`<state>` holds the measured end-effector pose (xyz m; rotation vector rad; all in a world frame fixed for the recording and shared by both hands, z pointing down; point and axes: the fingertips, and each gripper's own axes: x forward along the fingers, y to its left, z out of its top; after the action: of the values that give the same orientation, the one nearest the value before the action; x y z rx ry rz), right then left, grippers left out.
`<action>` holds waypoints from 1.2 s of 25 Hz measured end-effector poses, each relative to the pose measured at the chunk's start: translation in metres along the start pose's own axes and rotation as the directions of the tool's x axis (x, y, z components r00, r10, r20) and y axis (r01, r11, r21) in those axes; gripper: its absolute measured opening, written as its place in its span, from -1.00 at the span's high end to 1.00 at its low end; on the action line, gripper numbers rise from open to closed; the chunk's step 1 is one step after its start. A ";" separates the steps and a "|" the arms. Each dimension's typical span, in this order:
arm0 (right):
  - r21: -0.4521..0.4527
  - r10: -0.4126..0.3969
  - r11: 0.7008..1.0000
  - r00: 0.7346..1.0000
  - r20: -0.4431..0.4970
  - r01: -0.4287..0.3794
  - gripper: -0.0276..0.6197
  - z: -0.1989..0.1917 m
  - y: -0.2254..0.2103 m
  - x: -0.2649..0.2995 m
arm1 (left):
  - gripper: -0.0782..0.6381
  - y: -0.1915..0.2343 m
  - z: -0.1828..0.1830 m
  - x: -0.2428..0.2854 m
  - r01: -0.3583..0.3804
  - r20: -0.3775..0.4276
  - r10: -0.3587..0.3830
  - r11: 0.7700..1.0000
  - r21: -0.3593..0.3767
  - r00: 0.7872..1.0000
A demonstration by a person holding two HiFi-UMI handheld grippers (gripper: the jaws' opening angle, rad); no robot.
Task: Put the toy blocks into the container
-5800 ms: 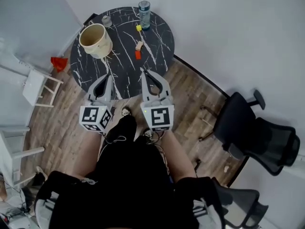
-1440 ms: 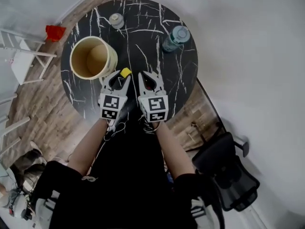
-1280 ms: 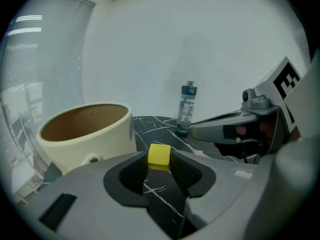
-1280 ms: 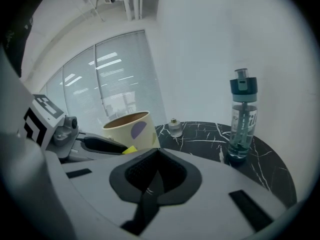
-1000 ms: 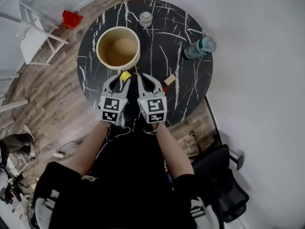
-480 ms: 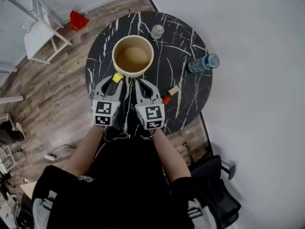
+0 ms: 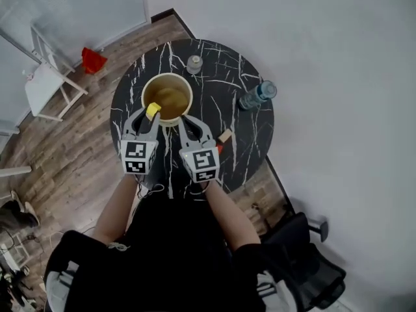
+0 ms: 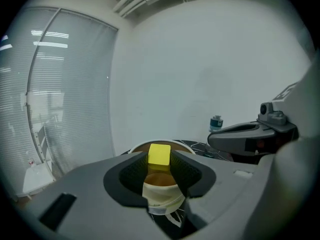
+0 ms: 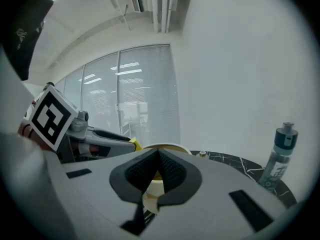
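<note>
While at container's (image 7: 192, 97) rim, yellow block (image 7: 153, 110) in left jaws' pinch; right jaws together.

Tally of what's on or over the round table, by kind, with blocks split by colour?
yellow block: 1
wood-coloured block: 1
red block: 1, partly hidden
container: 1
water bottle: 1
small jar: 1
Total: 6

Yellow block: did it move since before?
Yes. The yellow block, held in the left gripper, moved from beside the bottle to over the bucket's rim.
</note>
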<state>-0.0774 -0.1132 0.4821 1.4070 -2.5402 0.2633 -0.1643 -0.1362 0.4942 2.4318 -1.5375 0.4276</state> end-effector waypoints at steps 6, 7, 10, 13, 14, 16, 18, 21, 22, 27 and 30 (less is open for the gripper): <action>0.004 -0.049 0.999 0.999 -0.001 0.049 0.92 0.004 -0.027 -0.003 | 0.40 -0.007 -0.008 0.028 0.031 -0.064 -0.029 0.999 0.033 0.998; 0.006 -0.052 0.999 0.999 -0.004 0.052 0.92 0.003 -0.029 -0.004 | 0.40 -0.008 -0.011 0.030 0.037 -0.078 -0.034 0.999 0.036 0.996; 0.011 -0.056 0.998 0.998 -0.011 0.056 0.92 -0.001 -0.034 -0.007 | 0.40 -0.012 -0.017 0.035 0.054 -0.104 -0.051 0.998 0.035 0.993; 0.018 -0.062 0.998 0.998 -0.025 0.063 0.92 -0.006 -0.041 -0.008 | 0.40 -0.015 -0.022 0.040 0.067 -0.128 -0.062 0.997 0.037 0.990; 0.019 -0.066 0.998 0.997 -0.030 0.066 0.92 -0.007 -0.042 -0.009 | 0.40 -0.016 -0.023 0.041 0.067 -0.135 -0.061 0.997 0.041 0.989; 0.020 -0.072 0.997 0.997 -0.034 0.072 0.92 -0.010 -0.044 -0.012 | 0.40 -0.016 -0.024 0.041 0.062 -0.135 -0.054 0.997 0.049 0.989; 0.021 -0.078 0.997 0.996 -0.035 0.079 0.92 -0.012 -0.047 -0.016 | 0.40 -0.018 -0.019 0.040 0.057 -0.122 -0.050 0.997 0.055 0.991; 0.022 -0.097 0.995 0.995 -0.033 0.098 0.92 -0.013 -0.055 -0.026 | 0.40 -0.030 -0.008 0.036 0.072 -0.098 -0.066 0.996 0.054 0.993; 0.021 -0.105 0.994 0.994 -0.032 0.106 0.92 -0.013 -0.058 -0.030 | 0.40 -0.036 -0.004 0.034 0.084 -0.084 -0.079 0.995 0.055 0.993; 0.030 -0.158 0.987 0.987 -0.036 0.160 0.92 -0.019 -0.079 -0.056 | 0.75 -0.075 0.015 0.030 0.155 -0.009 -0.154 0.985 0.083 0.988; 0.039 -0.211 0.976 0.977 -0.034 0.212 0.92 -0.022 -0.094 -0.076 | 0.78 -0.101 0.013 0.035 0.211 -0.018 -0.210 0.972 0.103 0.978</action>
<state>0.0446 -0.0951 0.4859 1.6608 -2.3495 0.2985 -0.0570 -0.1269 0.4906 2.6342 -1.2654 0.4848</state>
